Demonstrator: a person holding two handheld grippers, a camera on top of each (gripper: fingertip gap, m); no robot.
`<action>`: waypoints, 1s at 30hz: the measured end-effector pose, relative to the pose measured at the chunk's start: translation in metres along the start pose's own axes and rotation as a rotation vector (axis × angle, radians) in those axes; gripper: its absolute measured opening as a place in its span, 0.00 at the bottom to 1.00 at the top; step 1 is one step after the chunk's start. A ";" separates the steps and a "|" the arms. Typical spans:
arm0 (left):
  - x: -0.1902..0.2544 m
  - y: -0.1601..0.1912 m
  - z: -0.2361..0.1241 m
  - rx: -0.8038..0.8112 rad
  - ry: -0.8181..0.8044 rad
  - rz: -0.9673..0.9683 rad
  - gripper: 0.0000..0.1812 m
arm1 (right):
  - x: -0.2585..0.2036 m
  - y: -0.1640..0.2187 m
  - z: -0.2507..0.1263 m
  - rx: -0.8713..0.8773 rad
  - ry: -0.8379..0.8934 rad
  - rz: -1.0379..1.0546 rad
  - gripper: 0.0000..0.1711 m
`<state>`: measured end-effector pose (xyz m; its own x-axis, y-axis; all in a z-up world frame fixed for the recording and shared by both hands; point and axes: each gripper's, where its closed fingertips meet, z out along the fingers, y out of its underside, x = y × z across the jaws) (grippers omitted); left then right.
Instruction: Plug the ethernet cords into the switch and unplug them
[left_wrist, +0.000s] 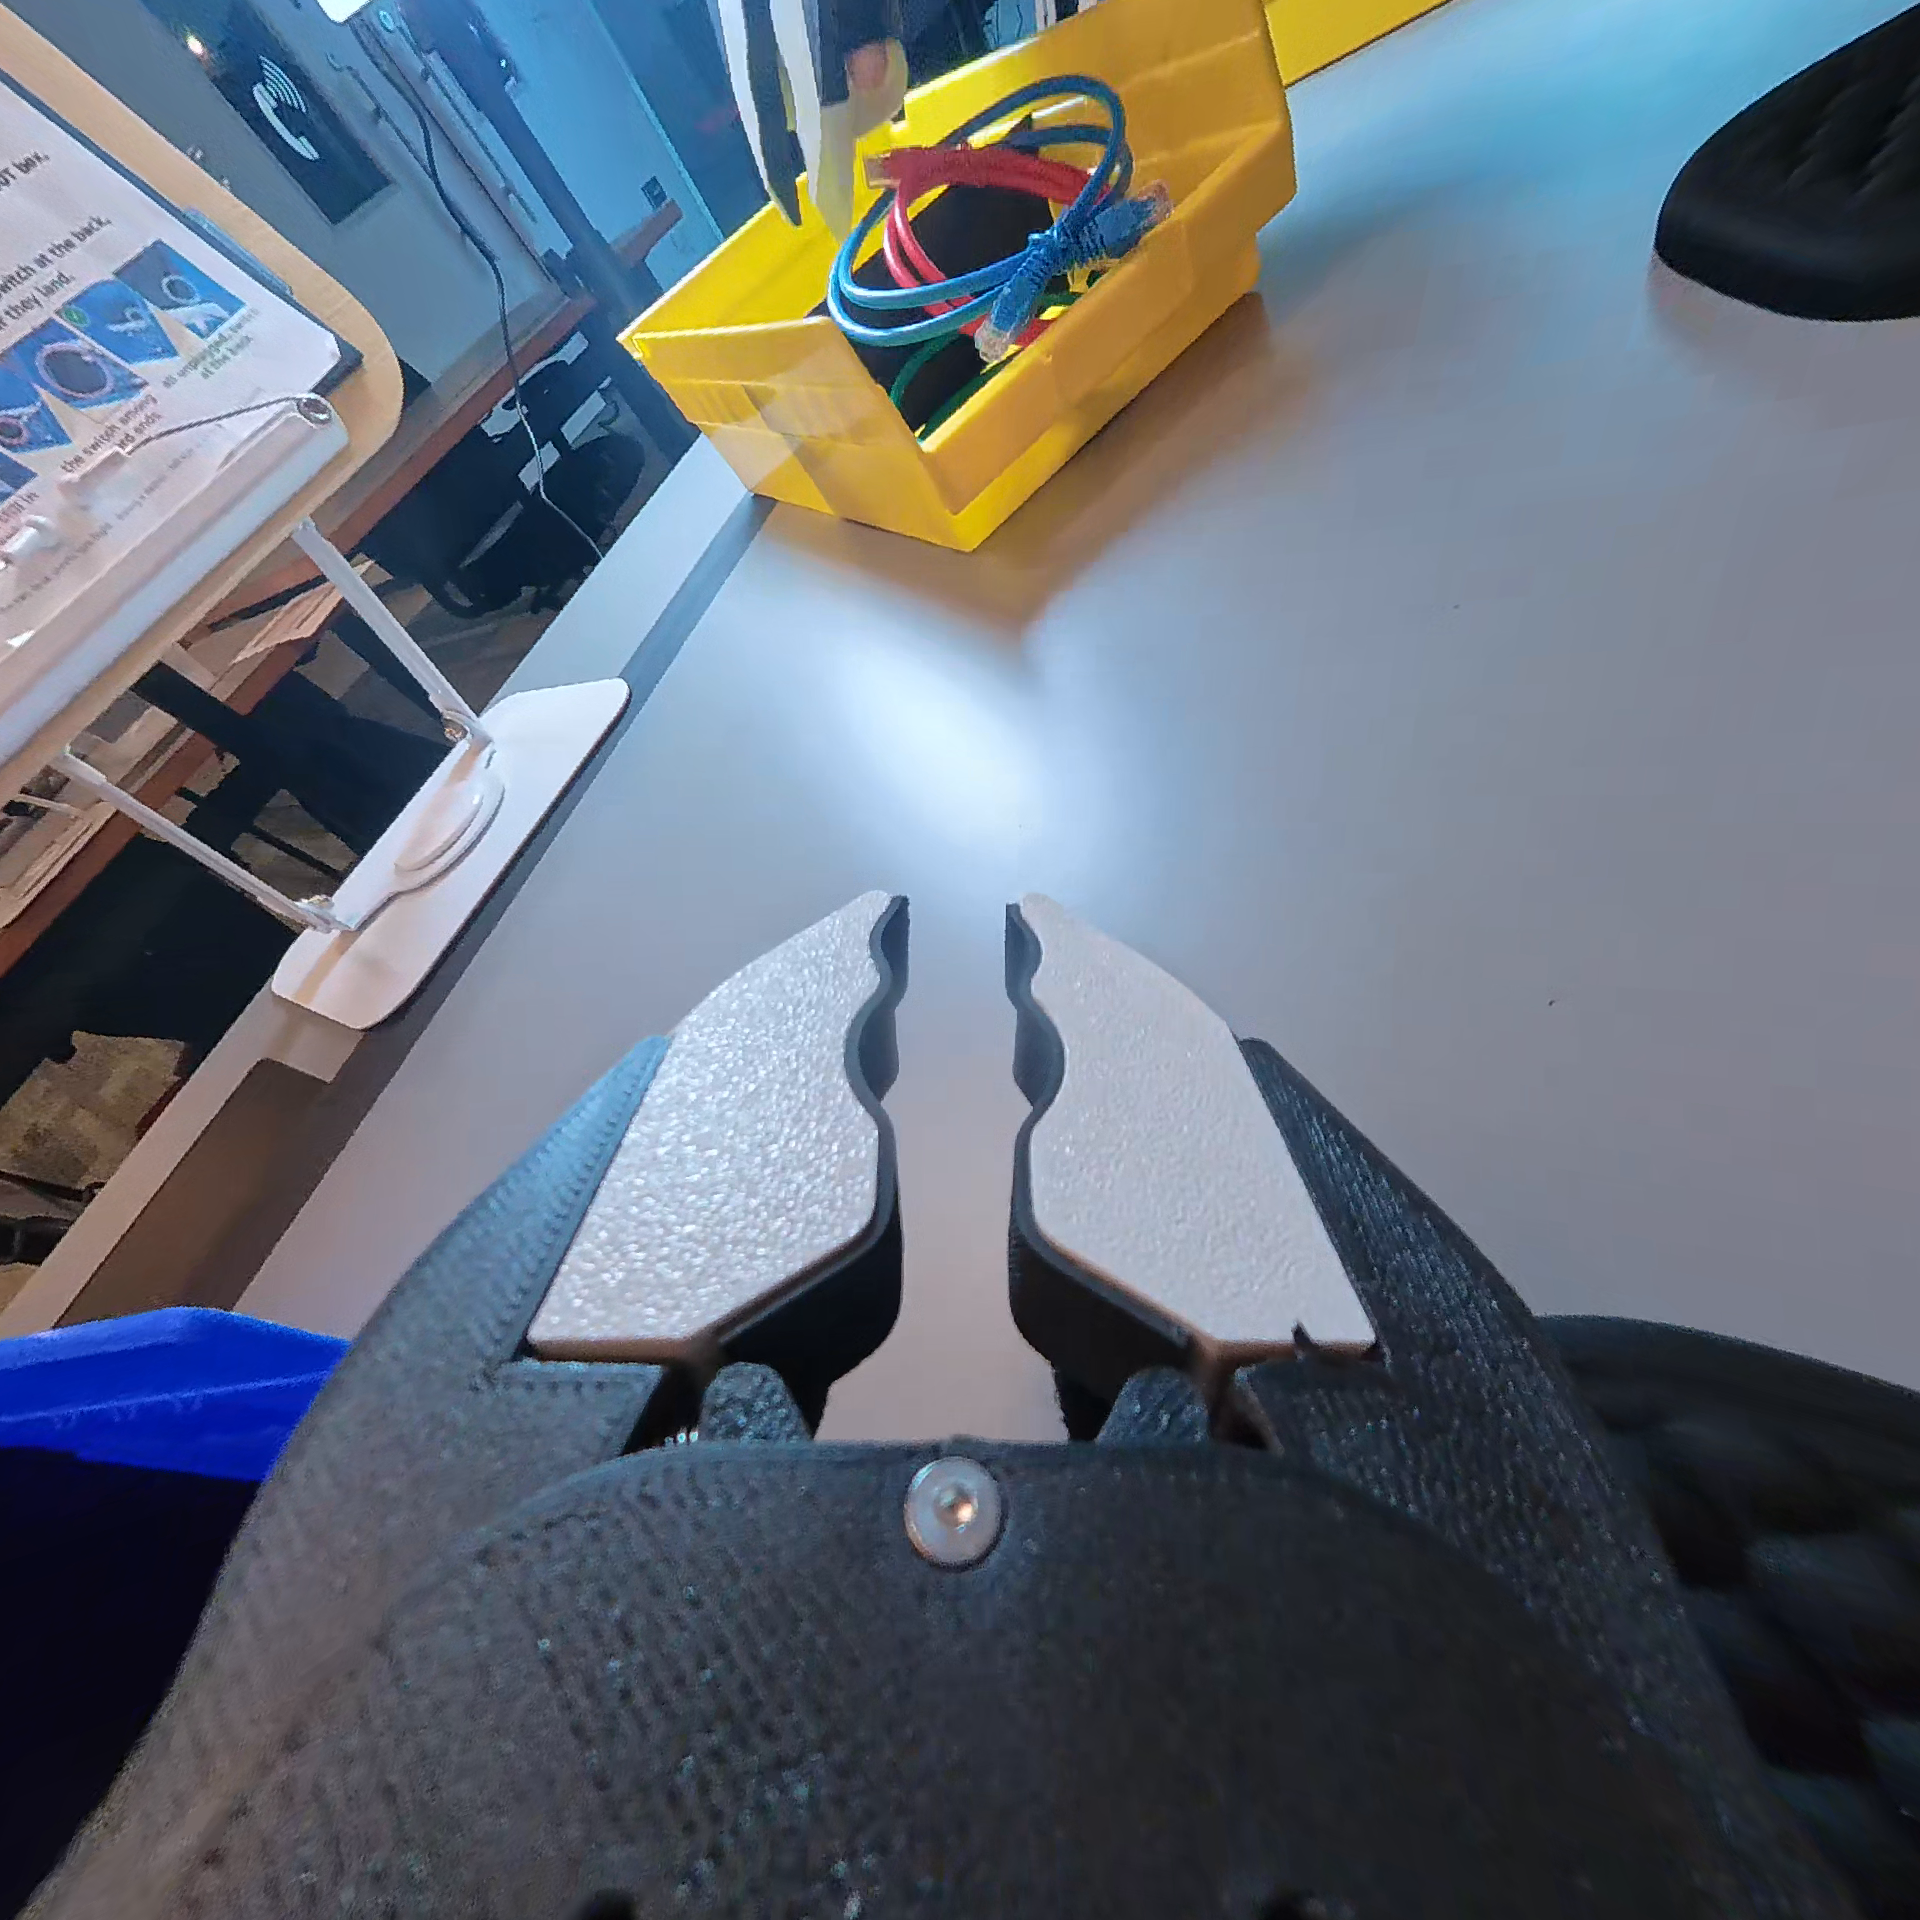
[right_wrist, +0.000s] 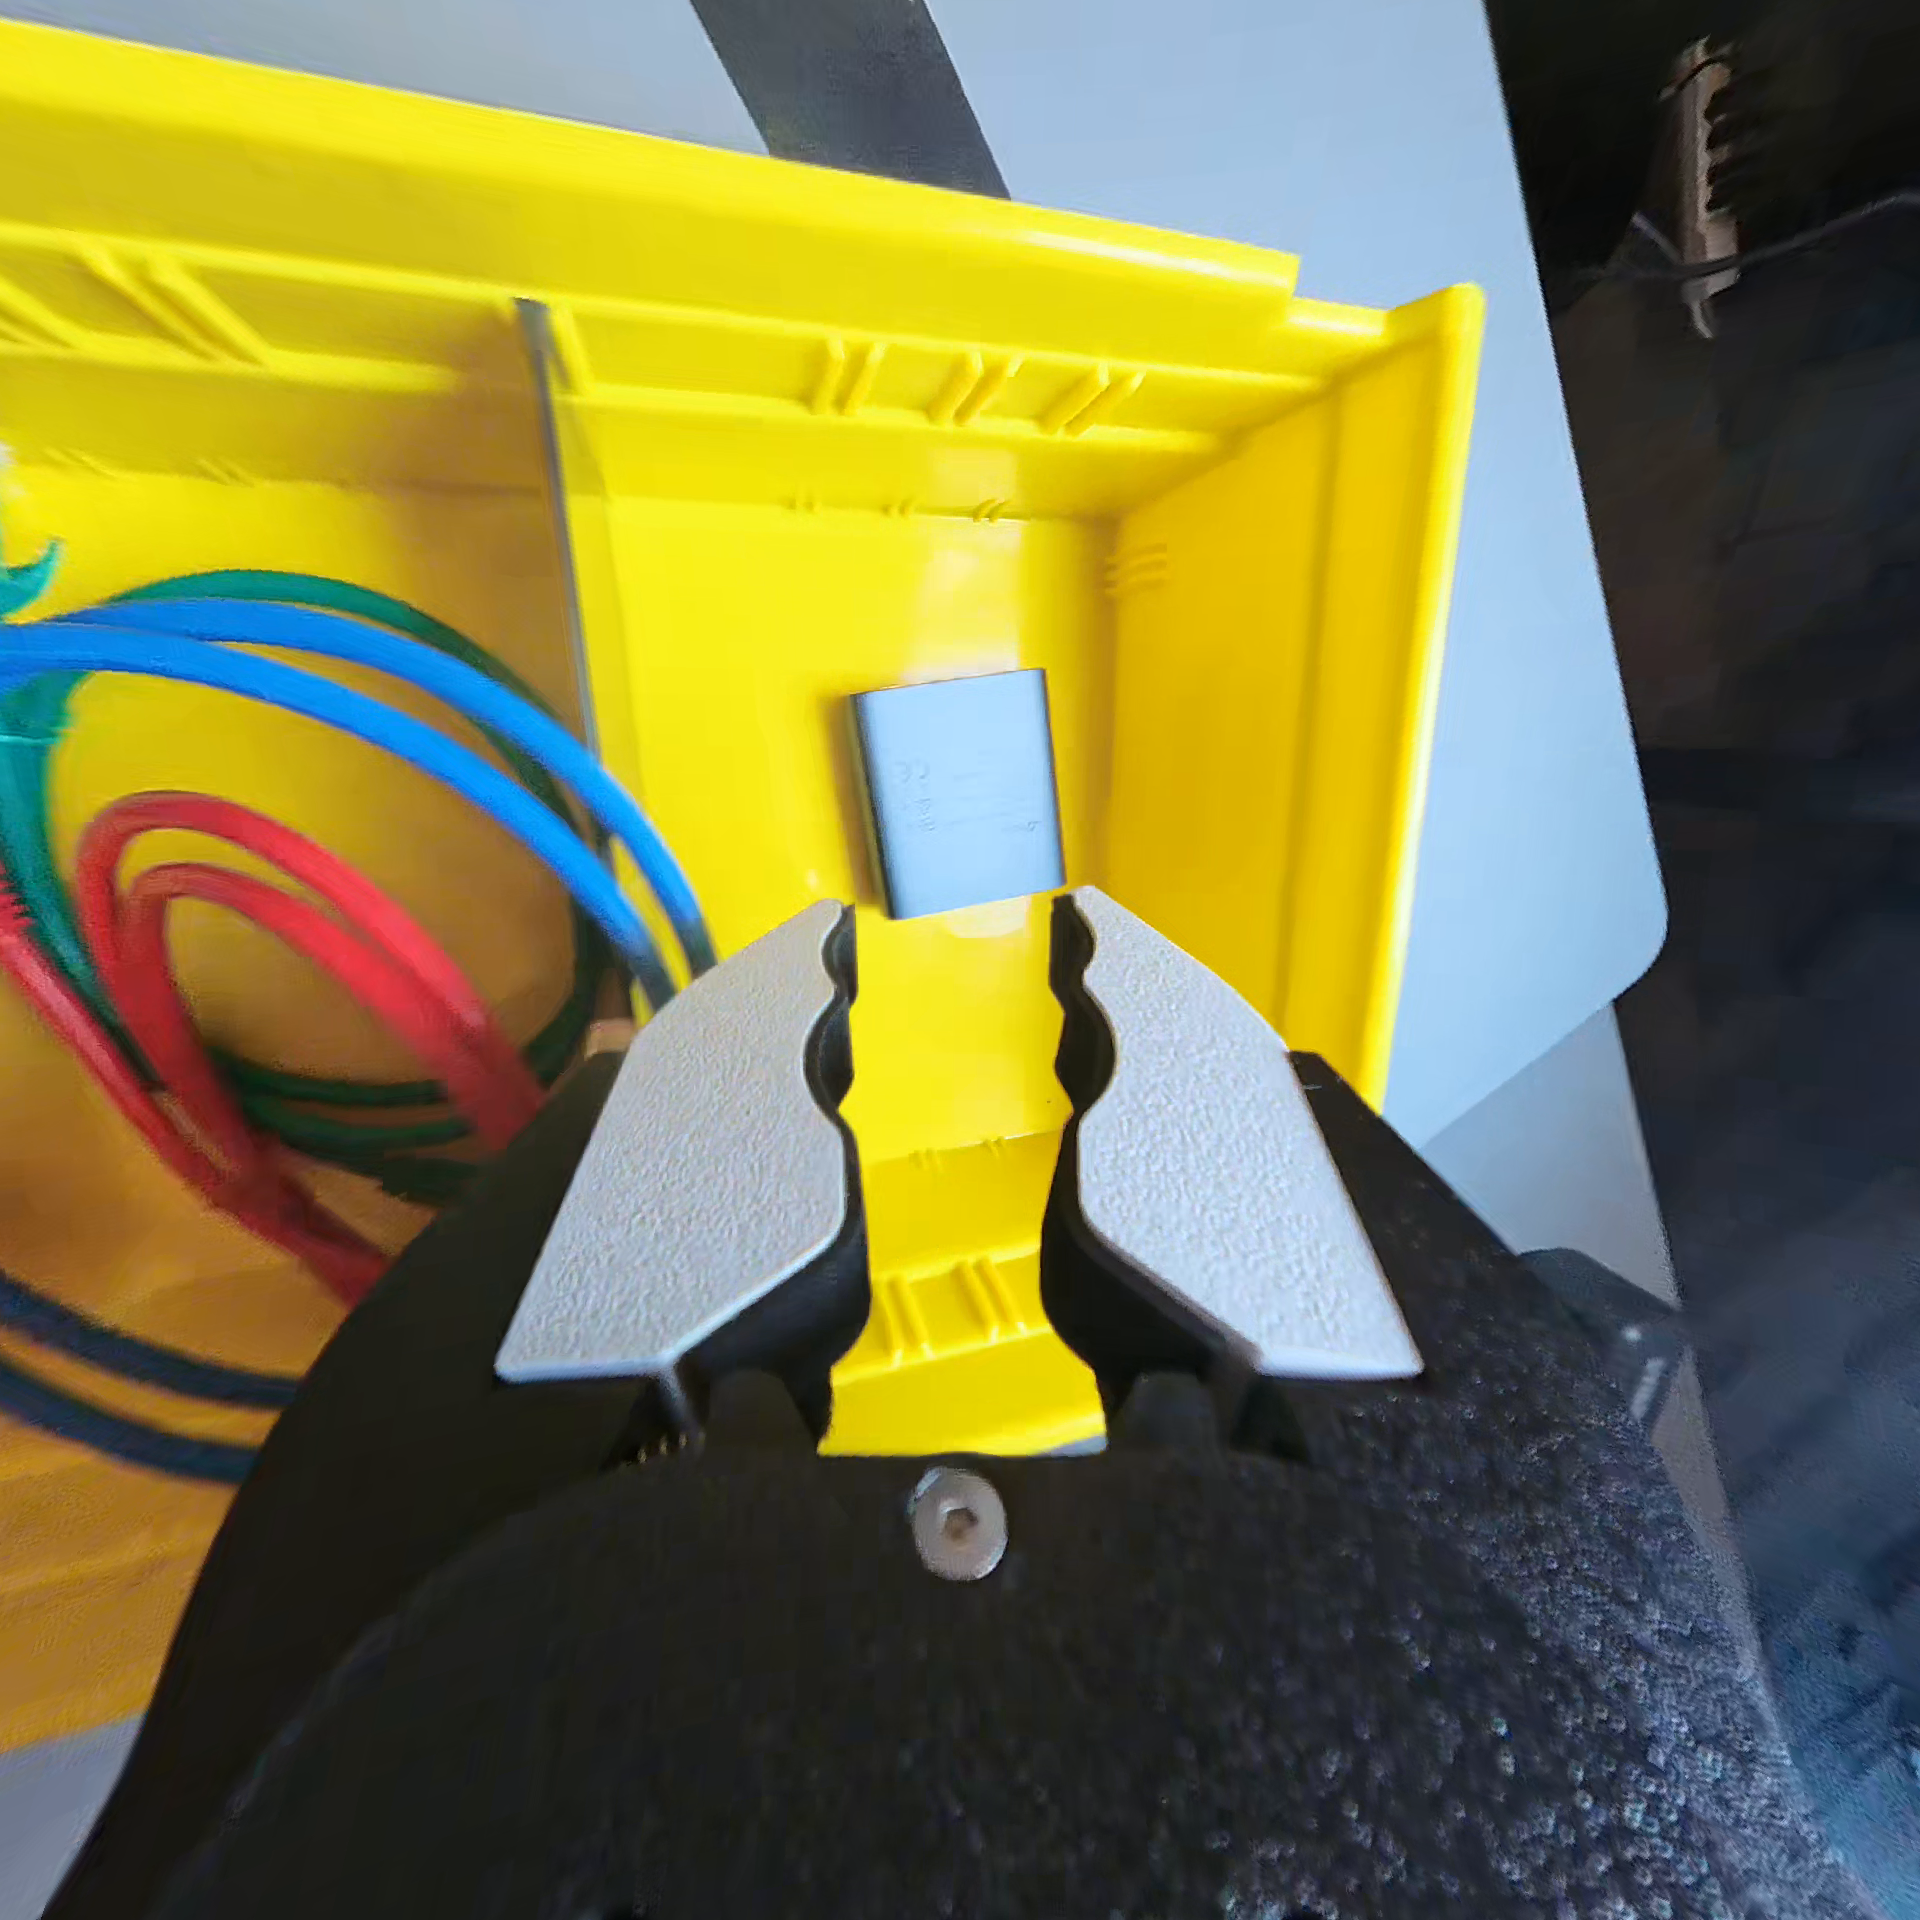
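A yellow bin (left_wrist: 1164, 135) stands far ahead on the grey table. In it lie coiled blue (left_wrist: 1039, 260), red (left_wrist: 977, 166) and green (left_wrist: 935, 384) ethernet cords. My left gripper (left_wrist: 956, 914) is open and empty, low over the bare table and well short of the bin. My right gripper (right_wrist: 954, 914) is open and empty, pointing down into the bin's right compartment (right_wrist: 1247, 727). A small grey box, the switch (right_wrist: 956, 795), lies just beyond its fingertips. The blue (right_wrist: 416, 717), red (right_wrist: 312, 935) and green (right_wrist: 343, 1101) cords fill the left compartment. The right gripper also shows in the left wrist view (left_wrist: 816, 156) above the bin.
A thin divider (right_wrist: 561, 520) splits the yellow bin. A white stand (left_wrist: 436, 862) holding a printed sheet (left_wrist: 125, 343) sits at the table's left edge. A blue bin (left_wrist: 135, 1434) is at the near left. A black rounded object (left_wrist: 1808, 187) is at the far right. One gripper's finger ends stand about 45 centimeters off the other's. The switch (right_wrist: 956, 795) lies some 8 centimeters from my right tips, 50 centimeters from my left tips.
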<state>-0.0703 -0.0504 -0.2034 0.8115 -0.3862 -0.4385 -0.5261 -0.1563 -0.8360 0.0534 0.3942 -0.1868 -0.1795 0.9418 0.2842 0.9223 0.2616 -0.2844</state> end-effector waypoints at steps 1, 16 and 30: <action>0.000 -0.002 -0.001 0.002 -0.002 0.007 0.10 | -0.007 0.002 -0.008 0.007 -0.030 0.022 0.22; -0.009 -0.025 -0.025 0.028 -0.089 0.075 0.09 | -0.053 0.045 -0.022 -0.061 0.174 0.042 0.15; -0.030 -0.013 -0.040 -0.027 -0.188 0.079 0.08 | -0.052 0.029 -0.036 -0.202 0.708 -0.098 0.12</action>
<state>-0.0977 -0.0736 -0.1660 0.7991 -0.2221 -0.5586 -0.5949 -0.1578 -0.7882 0.1020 0.3455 -0.1774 -0.0634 0.5367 0.8414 0.9706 0.2292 -0.0731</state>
